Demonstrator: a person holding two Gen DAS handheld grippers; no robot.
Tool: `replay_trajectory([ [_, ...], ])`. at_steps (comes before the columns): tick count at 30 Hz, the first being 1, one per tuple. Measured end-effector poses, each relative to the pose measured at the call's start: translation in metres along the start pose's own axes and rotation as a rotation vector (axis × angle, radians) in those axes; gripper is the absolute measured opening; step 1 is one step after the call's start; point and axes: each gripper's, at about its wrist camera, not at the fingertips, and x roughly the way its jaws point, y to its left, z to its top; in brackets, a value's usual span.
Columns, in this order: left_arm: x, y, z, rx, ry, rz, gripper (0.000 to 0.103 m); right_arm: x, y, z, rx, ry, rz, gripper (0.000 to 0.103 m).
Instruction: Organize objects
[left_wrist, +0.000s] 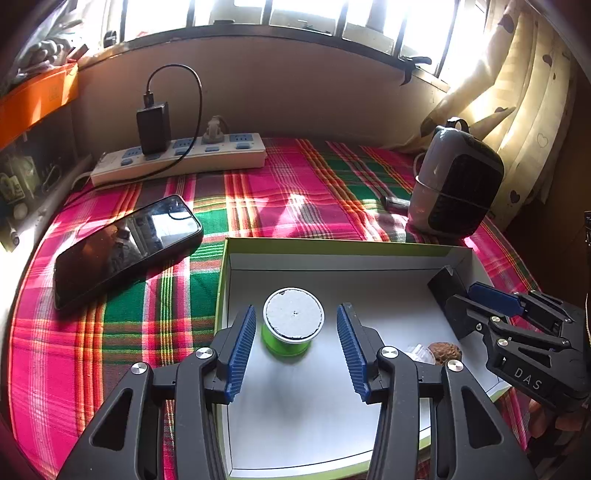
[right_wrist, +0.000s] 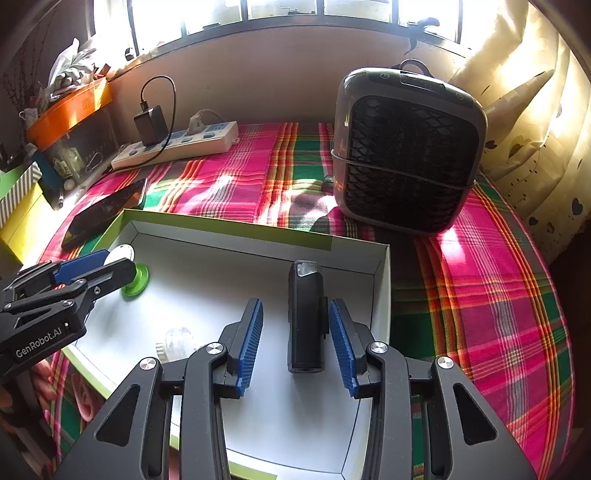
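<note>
A shallow white box with a green rim (left_wrist: 332, 245) (right_wrist: 229, 225) lies on the plaid cloth. In it stands a green spool with a white top (left_wrist: 293, 314) (right_wrist: 135, 277). My left gripper (left_wrist: 296, 310) (right_wrist: 110, 264) is open around the spool, with a gap at each blue pad. A black oblong device (right_wrist: 304, 325) (left_wrist: 443, 282) lies along the box's right side. My right gripper (right_wrist: 295, 302) (left_wrist: 480, 299) is open around it, the device close to the right pad and clear of the left. A small clear cap (right_wrist: 177, 343) (left_wrist: 419, 352) and a brown round piece (left_wrist: 445, 352) also lie in the box.
A black phone (left_wrist: 125, 243) lies left of the box. A white power strip (left_wrist: 177, 158) with a charger sits by the back wall. A grey fan unit (right_wrist: 406, 155) stands behind the box on the right, by the curtain. An orange bin (right_wrist: 70, 110) and boxes crowd the left.
</note>
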Motion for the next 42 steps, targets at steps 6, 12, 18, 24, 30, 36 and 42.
replay_trajectory([
  [6,-0.011,0.001,-0.003,-0.01,-0.02,-0.001,0.045,-0.01,0.003,0.0,-0.008,-0.021,-0.005,0.042],
  [12,-0.03,0.005,-0.007,-0.028,-0.045,-0.009,0.045,-0.024,0.006,-0.006,-0.006,-0.041,-0.002,0.042],
  [18,-0.052,0.01,-0.017,-0.043,-0.061,0.0,0.045,-0.042,0.005,-0.015,0.004,-0.065,-0.006,0.042],
  [24,-0.071,0.015,-0.035,-0.062,-0.066,-0.015,0.045,-0.066,0.004,-0.032,0.018,-0.096,-0.007,0.042],
  [30,-0.083,0.006,-0.059,-0.003,-0.064,-0.014,0.047,-0.085,0.003,-0.055,0.013,-0.105,-0.042,0.043],
  [36,-0.08,0.004,-0.077,-0.008,-0.018,-0.069,0.048,-0.098,0.001,-0.081,0.037,-0.097,-0.054,0.043],
  [42,-0.078,0.001,-0.085,-0.011,0.003,-0.089,0.049,-0.101,0.001,-0.096,0.064,-0.085,-0.054,0.046],
])
